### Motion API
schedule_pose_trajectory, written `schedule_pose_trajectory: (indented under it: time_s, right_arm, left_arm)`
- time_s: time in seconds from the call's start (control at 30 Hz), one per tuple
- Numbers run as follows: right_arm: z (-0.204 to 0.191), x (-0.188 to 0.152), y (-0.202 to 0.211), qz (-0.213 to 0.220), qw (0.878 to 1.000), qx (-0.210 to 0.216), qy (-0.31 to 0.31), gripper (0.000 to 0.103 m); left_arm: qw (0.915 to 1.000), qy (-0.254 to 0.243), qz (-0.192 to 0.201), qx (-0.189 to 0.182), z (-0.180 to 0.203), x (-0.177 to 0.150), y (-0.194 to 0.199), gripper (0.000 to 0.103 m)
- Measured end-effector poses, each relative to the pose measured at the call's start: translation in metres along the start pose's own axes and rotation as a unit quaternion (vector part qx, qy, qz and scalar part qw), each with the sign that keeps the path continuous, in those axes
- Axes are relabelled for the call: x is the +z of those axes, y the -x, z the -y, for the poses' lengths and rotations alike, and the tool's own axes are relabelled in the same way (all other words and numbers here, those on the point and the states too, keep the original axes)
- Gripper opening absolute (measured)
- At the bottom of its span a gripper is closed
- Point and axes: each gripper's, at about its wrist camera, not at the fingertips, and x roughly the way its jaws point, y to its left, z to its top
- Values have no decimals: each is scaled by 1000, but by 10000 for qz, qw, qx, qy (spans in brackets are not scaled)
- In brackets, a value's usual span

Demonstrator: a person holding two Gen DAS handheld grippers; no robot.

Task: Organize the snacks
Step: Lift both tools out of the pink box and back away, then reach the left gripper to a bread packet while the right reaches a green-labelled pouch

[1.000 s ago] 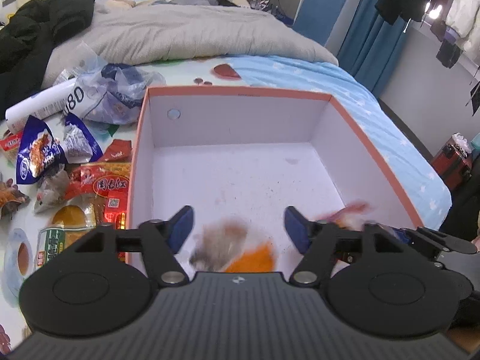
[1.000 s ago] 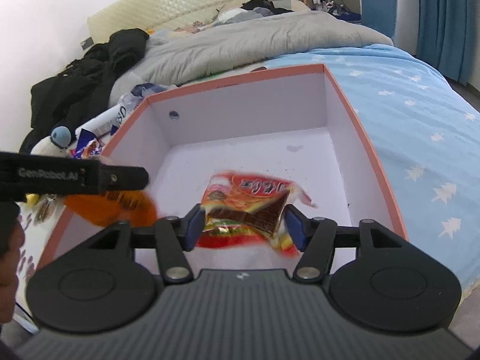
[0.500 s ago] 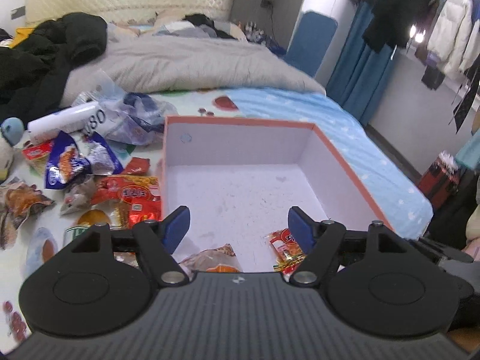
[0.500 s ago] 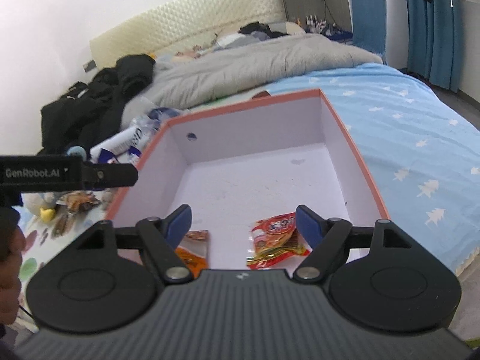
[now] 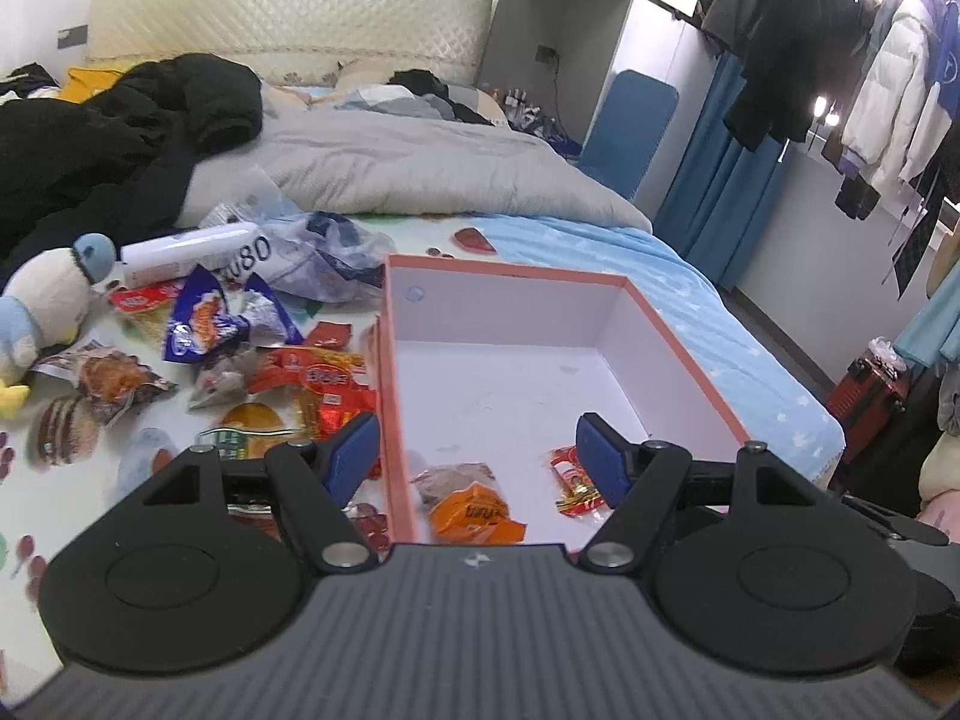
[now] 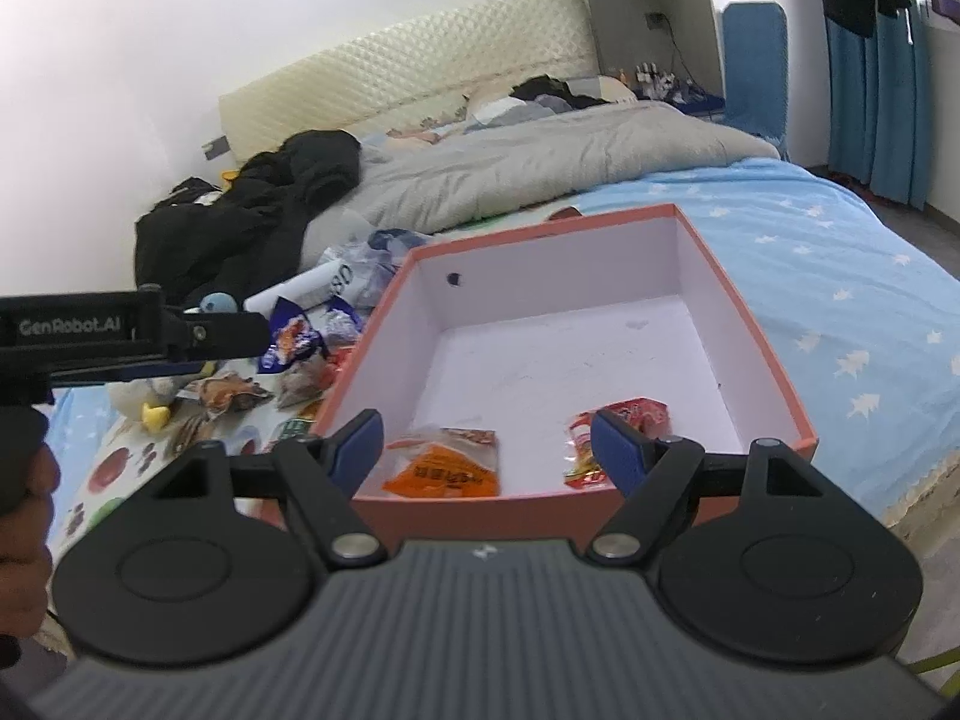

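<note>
Over on the bed at nine o'clock from the box [image 5: 672, 336] lies the loose snack pile [image 5: 282, 372]. The left gripper [image 5: 477, 459] hangs above the box's near left rim, jaws released and empty. Inside sit an orange packet [image 6: 447, 468] and a red packet [image 6: 606, 432]. The right gripper [image 6: 486, 447] has just spread its jaws, grasping nothing.

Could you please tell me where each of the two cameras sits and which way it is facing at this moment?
Left wrist: on the left gripper, angled down over the box and the loose snacks beside it; only its own open fingers show.
Right wrist: on the right gripper, facing the box from its near edge; its open fingers, the left gripper and a hand show.
Shared: box, orange packet, red packet.
</note>
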Motion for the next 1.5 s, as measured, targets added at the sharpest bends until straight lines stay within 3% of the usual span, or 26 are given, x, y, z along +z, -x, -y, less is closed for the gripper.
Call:
schedule_pose_trajectory:
  time_s: [0.27,0.5,0.8,1.13,1.5]
  right_arm:
    - [-28,-12,26,99,9998,123,85,78]
    - [-56,-32,43,2,9990,395,211,78]
    - [-92,-56,54,-182,9969,645,418,78]
    - [-118,-66,49,-204,9952,746,597,78]
    - [-134,-67,20,-358,9938,777,709,77]
  left_arm:
    - [9993,69,187,310,-29,-12,56,76]
    - [9976,327,151,584,-56,-44,100,76]
    - [9946,688,23,773,-78,-82,129,76]
    - [9913,931,-23,928,-107,-92,129,76]
    - [9881,1145,-117,1017,-143,-94,99,76]
